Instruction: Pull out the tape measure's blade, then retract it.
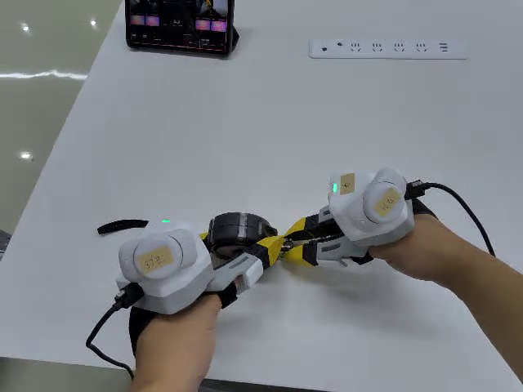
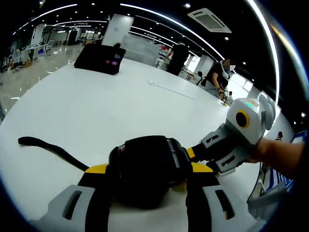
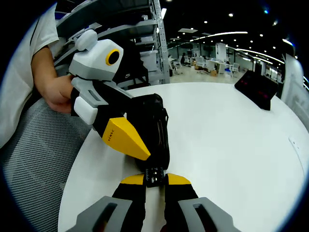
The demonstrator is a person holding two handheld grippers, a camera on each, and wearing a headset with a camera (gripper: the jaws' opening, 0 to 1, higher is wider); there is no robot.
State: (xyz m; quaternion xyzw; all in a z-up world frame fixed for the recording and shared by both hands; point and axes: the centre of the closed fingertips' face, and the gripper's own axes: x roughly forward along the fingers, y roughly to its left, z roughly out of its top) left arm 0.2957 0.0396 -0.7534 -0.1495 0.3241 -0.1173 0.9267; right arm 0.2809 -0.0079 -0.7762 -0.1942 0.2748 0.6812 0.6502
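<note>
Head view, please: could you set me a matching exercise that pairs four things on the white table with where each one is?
Things:
1. tape measure
2. power strip
3. tablet
4. black strap

Places:
A. far side of the table, towards the right
B. lying flat on the table, left of both grippers
C. far side of the table, towards the left
D. between the left gripper's jaws

Pairs: 1-D, 2-A, 3-C, 4-B.
</note>
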